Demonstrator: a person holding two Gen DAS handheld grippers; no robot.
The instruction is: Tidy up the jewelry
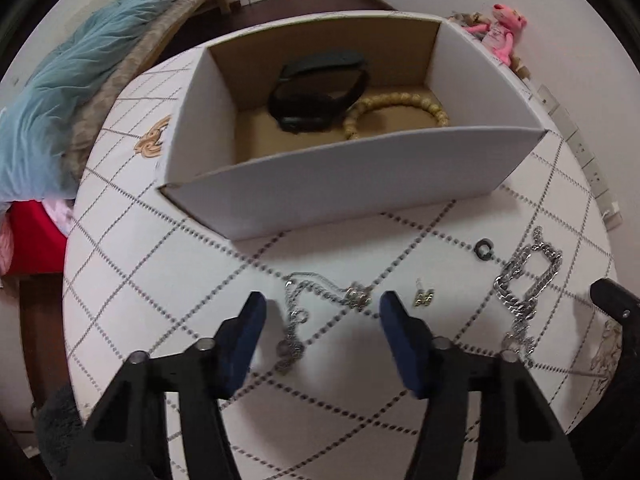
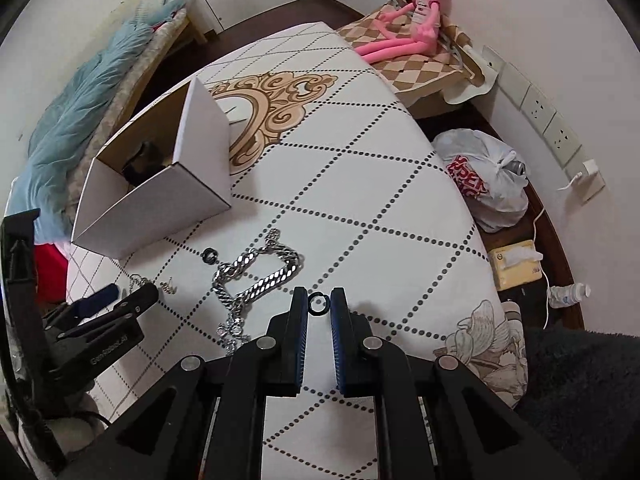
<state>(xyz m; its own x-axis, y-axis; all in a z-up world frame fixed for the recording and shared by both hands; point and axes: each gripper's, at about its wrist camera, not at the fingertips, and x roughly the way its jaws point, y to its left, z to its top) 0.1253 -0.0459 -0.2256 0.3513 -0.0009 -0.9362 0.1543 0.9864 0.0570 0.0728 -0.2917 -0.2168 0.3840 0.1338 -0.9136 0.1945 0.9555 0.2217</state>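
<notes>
A white cardboard box (image 1: 352,184) stands on the patterned table and holds a black band (image 1: 320,92) and a beige bead bracelet (image 1: 396,112). My left gripper (image 1: 320,308) is open, low over a thin silver necklace (image 1: 304,312). A small gold earring (image 1: 424,298), a black ring (image 1: 485,249) and a thick silver chain (image 1: 524,284) lie to its right. My right gripper (image 2: 319,302) is shut on a second black ring (image 2: 318,303), held just above the table. The chain (image 2: 256,276) and the other ring (image 2: 209,256) lie to its left, with the box (image 2: 160,200) further left.
The round table (image 2: 360,184) has a white cloth with dotted diamonds. A pink plush toy (image 2: 412,12) sits at the far edge. A plastic bag (image 2: 484,180), a tissue box (image 2: 518,264) and wall sockets (image 2: 548,116) are to the right. A bed with a blue blanket (image 1: 80,92) is on the left.
</notes>
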